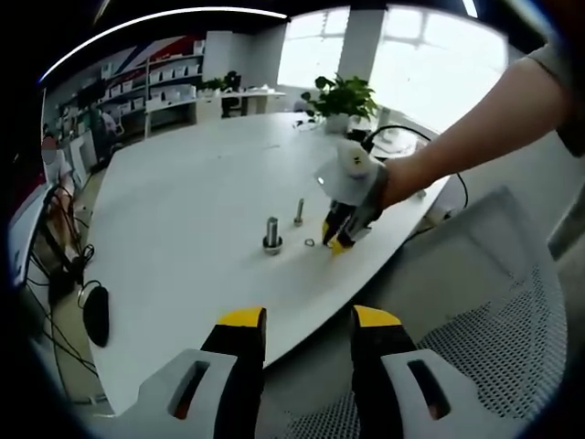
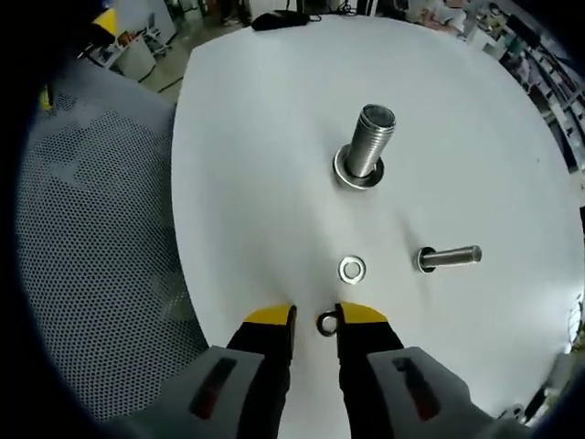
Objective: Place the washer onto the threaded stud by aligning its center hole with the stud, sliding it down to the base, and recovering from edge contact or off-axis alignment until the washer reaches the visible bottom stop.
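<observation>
In the right gripper view the right gripper (image 2: 316,317) rises from the bottom edge, its two yellow-tipped jaws drawn close with a small dark ring washer (image 2: 328,322) between the tips. The ring sits in the narrow gap and seems to touch the right-hand tip; whether both tips press on it cannot be told. Just beyond the tips, a little to the right, a second, silver washer (image 2: 352,269) lies flat on the white table (image 2: 265,165), apart from the jaws. Farther on and to the right stands a slim threaded stud (image 2: 450,257), upright on its base, leaning outward in the fisheye. Farther still, almost straight ahead, stands a thick threaded stud (image 2: 367,144) with a washer or flange around its foot. To the left of the gripper, off the table edge, is the grey mesh of a chair (image 2: 91,256).

In the left gripper view the left gripper (image 1: 309,320) shows its two yellow-tipped jaws standing apart with nothing between them, held off the near edge of the table (image 1: 183,274), over the mesh chair (image 1: 494,320). Ahead, on the table, is the thick stud (image 1: 272,235), with the slim stud (image 1: 299,212) a little beyond it, and the silver washer (image 1: 309,242) lying to the right of the thick one. Just right of that washer the other gripper (image 1: 336,240) reaches down to the tabletop in a gloved hand (image 1: 352,178). Far beyond stands a potted plant (image 1: 340,99)
</observation>
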`<act>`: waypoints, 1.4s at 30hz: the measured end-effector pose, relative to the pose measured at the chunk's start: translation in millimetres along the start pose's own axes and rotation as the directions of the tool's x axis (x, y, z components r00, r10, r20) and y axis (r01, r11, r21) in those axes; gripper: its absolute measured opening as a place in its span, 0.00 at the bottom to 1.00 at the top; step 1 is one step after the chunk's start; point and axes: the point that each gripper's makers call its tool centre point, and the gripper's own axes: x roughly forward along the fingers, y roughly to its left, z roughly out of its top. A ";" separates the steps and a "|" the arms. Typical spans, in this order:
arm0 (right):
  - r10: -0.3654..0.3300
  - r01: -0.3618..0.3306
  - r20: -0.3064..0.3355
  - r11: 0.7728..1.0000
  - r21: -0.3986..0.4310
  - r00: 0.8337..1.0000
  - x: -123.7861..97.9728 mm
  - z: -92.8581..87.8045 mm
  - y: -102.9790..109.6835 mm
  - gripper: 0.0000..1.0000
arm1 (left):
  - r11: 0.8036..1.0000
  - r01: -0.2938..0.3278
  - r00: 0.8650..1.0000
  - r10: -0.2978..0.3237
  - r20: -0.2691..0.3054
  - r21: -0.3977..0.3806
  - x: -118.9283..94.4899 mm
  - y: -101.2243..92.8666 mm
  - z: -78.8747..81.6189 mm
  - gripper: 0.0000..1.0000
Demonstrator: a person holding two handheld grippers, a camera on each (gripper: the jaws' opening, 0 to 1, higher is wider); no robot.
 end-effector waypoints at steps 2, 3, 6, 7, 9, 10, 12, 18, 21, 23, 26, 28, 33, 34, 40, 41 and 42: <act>0.009 -0.008 0.034 1.000 -0.005 0.999 -1.5 -0.2 2.9 0.27 | 1.000 -0.001 1.000 0.001 0.001 0.001 -0.2 0.0 -0.3 0.35; 0.008 -0.008 0.040 1.000 -0.004 0.999 -2.5 -1.2 3.8 0.28 | 1.000 -0.002 1.000 0.002 0.003 0.000 -0.6 0.1 -0.2 0.35; 0.002 -0.003 0.052 1.000 0.007 0.999 -2.3 -2.8 3.9 0.30 | 1.000 -0.011 1.000 0.011 0.023 -0.010 -2.4 2.2 2.2 0.35; 0.002 -0.002 0.063 1.000 0.000 0.998 -2.4 -2.5 4.2 0.30 | 1.000 -0.011 1.000 0.011 0.025 -0.014 -2.4 2.7 2.8 0.35; 0.005 -0.005 0.071 1.000 0.000 0.997 -2.4 -1.6 3.7 0.30 | 1.000 -0.005 1.000 0.005 0.019 -0.010 -1.3 1.7 2.8 0.35; 0.014 -0.016 0.075 1.000 0.017 0.997 -2.5 -0.6 2.6 0.30 | 1.000 -0.003 1.000 0.003 0.014 -0.006 -0.8 1.0 2.2 0.35; 0.029 -0.033 0.082 0.998 0.046 0.996 -3.1 0.3 0.8 0.29 | 1.000 0.002 1.000 -0.002 0.009 -0.004 -0.6 -0.2 1.2 0.35; 0.034 -0.032 0.041 0.998 -0.051 0.999 -5.4 -8.1 -6.1 0.23 | 1.000 -0.008 1.000 0.008 0.013 -0.012 -1.2 2.0 1.4 0.35; 0.040 -0.038 0.031 0.997 -0.067 0.999 -5.5 -10.9 -6.7 0.23 | 1.000 -0.010 1.000 0.010 0.013 -0.016 -1.3 2.5 1.4 0.35; 0.041 -0.040 0.013 0.997 -0.072 0.999 -3.5 -10.1 -8.1 0.23 | 1.000 -0.010 1.000 0.010 0.010 -0.013 -0.6 3.1 1.1 0.35; 0.019 -0.025 -0.035 0.982 -0.187 0.999 -4.4 -11.2 -8.8 0.21 | 1.000 -0.011 1.000 0.011 0.006 -0.017 -0.6 3.1 0.5 0.35; 0.019 -0.030 -0.066 0.983 -0.179 0.998 -3.2 -11.1 -7.8 0.21 | 1.000 -0.010 1.000 0.010 0.002 -0.016 -0.2 3.2 -0.1 0.35; -0.006 -0.044 -0.185 0.964 -0.262 0.983 -2.6 -12.3 -7.2 0.21 | 1.000 -0.006 1.000 0.006 -0.009 -0.017 0.7 2.8 -1.8 0.34; -0.006 -0.047 -0.199 0.963 -0.264 0.980 -1.6 -11.3 -6.4 0.20 | 1.000 -0.006 1.000 0.006 -0.012 -0.016 0.8 2.7 -2.2 0.34; -0.024 -0.034 -0.210 0.963 -0.267 0.977 -1.6 -12.0 -7.7 0.17 | 1.000 -0.002 1.000 0.001 -0.024 -0.018 1.9 2.1 -4.0 0.34; -0.025 -0.029 -0.199 0.965 -0.262 0.980 -1.9 -12.2 -8.0 0.16 | 1.000 -0.002 1.000 0.001 -0.024 -0.018 2.0 2.2 -4.0 0.34; -0.021 -0.025 -0.183 0.968 -0.248 0.983 -2.3 -12.2 -8.3 0.16 | 1.000 0.000 1.000 0.000 -0.024 -0.021 2.1 2.1 -3.9 0.34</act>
